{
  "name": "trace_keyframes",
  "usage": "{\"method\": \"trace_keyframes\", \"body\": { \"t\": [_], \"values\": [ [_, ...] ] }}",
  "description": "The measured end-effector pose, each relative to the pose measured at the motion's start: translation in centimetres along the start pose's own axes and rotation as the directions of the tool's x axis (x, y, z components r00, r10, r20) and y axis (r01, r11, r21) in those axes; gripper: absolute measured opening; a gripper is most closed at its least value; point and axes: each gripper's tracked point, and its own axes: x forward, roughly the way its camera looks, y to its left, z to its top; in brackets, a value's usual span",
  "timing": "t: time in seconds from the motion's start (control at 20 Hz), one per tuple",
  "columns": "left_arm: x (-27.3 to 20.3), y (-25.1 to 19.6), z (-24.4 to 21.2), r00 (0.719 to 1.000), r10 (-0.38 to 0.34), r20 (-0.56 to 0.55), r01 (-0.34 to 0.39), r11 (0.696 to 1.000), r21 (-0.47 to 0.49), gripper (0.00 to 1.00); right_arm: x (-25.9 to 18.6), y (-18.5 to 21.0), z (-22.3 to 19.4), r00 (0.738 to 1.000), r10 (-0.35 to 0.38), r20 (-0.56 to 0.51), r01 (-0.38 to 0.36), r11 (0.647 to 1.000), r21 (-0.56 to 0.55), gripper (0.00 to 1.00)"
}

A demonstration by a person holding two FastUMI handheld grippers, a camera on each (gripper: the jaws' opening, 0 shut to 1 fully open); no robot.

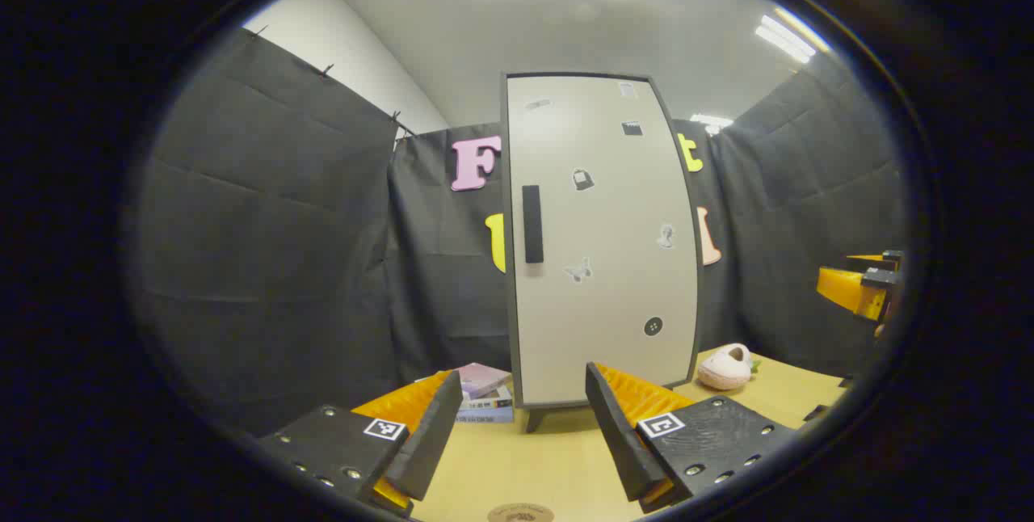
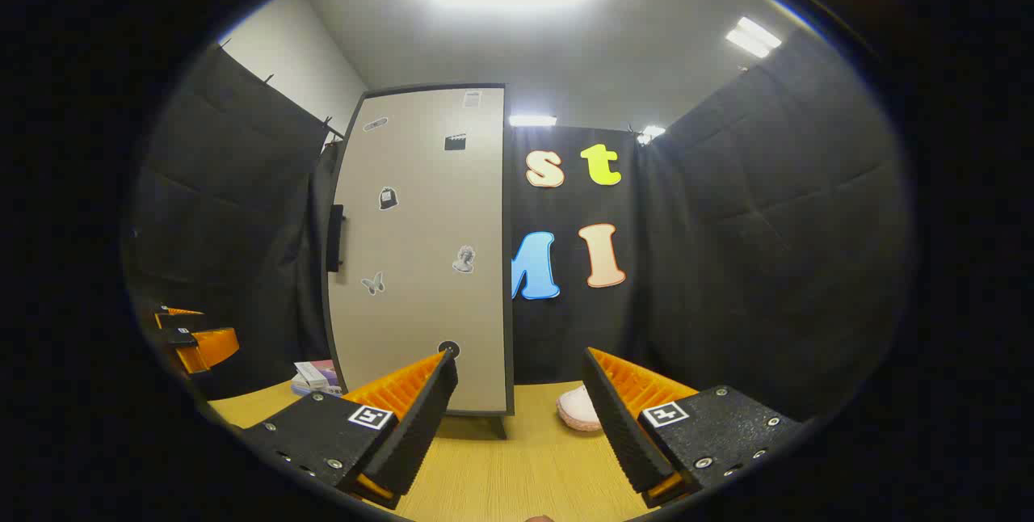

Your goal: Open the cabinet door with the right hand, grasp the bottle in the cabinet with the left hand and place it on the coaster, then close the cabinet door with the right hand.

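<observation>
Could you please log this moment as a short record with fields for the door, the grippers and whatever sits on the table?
cabinet door: shut, stickers on its front
door handle: black vertical bar near the door's left edge, untouched
left gripper: open, holding nothing, facing the door
right gripper: open, holding nothing, apart from the door
coaster: round, on the table just below the left gripper
bottle: hidden behind the shut door
books: stacked left of the cabinet
pink slipper: on the table right of the cabinet
task stage: door not yet opened
</observation>
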Motion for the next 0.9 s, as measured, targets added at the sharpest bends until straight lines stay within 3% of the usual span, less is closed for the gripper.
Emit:
{"method": "trace_keyframes", "body": {
  "t": [0.5, 0.55, 0.6, 0.7, 0.9],
  "values": [
    [-0.38, 0.09, 0.37, 1.000, 0.000, 0.019, 0.000, 1.000, 0.000, 0.88, -0.36, -0.01, 0.00, 1.000, 0.000, 0.001, 0.000, 1.000, 0.001, 0.96],
    [-0.38, 0.10, 0.45, 1.000, 0.001, 0.022, -0.001, 1.000, 0.002, 0.93, -0.37, -0.05, 0.02, 1.000, -0.002, 0.001, 0.002, 1.000, 0.001, 0.96],
    [-0.40, 0.07, 0.44, 1.000, 0.000, 0.024, 0.000, 1.000, 0.005, 0.88, -0.39, -0.11, -0.03, 1.000, -0.003, 0.000, 0.003, 1.000, 0.001, 0.96],
    [-0.42, 0.04, 0.45, 1.000, -0.003, 0.027, 0.002, 1.000, 0.009, 0.88, -0.37, -0.09, -0.15, 1.000, -0.005, -0.004, 0.005, 1.000, 0.001, 0.96],
    [-0.55, 0.10, 0.59, 1.000, 0.000, 0.031, -0.001, 1.000, 0.006, 0.93, -0.18, 0.12, -0.34, 1.000, -0.001, -0.011, 0.001, 1.000, 0.005, 0.96]
  ]
}}
